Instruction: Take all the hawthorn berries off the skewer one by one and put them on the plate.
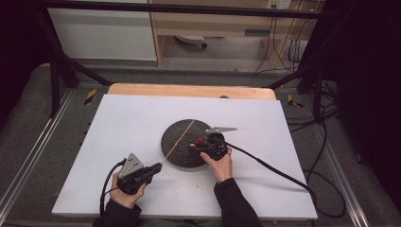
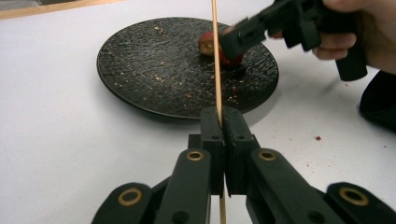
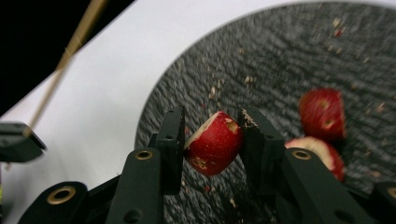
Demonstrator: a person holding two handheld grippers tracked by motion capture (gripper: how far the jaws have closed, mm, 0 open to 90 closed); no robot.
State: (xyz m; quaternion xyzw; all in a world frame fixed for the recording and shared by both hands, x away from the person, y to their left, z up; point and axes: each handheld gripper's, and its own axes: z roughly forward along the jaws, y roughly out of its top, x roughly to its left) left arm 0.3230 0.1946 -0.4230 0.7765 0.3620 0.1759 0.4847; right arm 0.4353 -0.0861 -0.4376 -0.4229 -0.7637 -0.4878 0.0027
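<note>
red apple piece (image 3: 215, 144), speckled black plate (image 1: 177, 137)

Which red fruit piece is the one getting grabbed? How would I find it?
Look for the round black plate on the white table. Three red pieces lie on it. Yours is the red wedge clamped between the black jaws of the right gripper, while the two other pieces sit free beside it, untouched.
</note>
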